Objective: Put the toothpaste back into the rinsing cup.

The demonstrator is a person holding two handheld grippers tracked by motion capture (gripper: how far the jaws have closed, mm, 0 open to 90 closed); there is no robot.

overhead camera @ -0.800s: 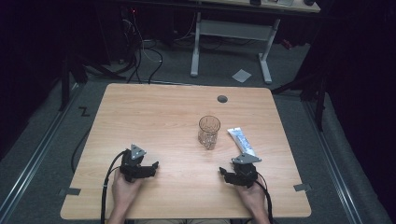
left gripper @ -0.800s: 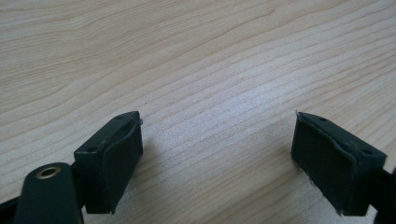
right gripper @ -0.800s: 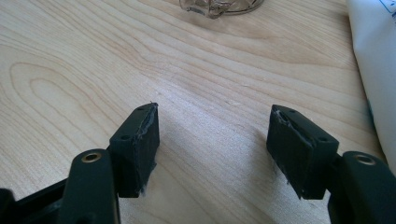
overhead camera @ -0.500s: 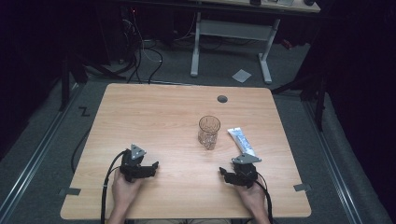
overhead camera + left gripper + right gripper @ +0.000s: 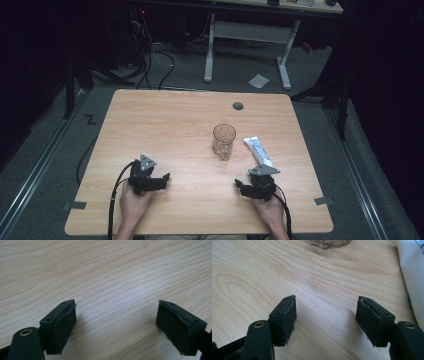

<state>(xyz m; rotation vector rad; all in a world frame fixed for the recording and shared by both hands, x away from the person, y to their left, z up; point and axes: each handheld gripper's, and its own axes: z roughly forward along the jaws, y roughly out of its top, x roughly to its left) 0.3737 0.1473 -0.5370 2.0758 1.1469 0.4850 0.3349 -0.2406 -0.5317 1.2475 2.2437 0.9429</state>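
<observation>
Both grippers rest low on the table (image 5: 150, 115), jaws spread, nothing between them: left gripper (image 5: 159, 183) near the front left, right gripper (image 5: 244, 186) front right. The white tube (image 5: 258, 151) lies flat just beyond the right gripper, beside the clear glass (image 5: 223, 141). Tube looks light, soft, probably squashy; I'd pinch it across the body, mid-length. Glass looks rigid, slick, breakable. In the right gripper view the tube (image 5: 412, 272) and glass (image 5: 328, 243) are both cut off by the frame. Tube's print is unreadable.
</observation>
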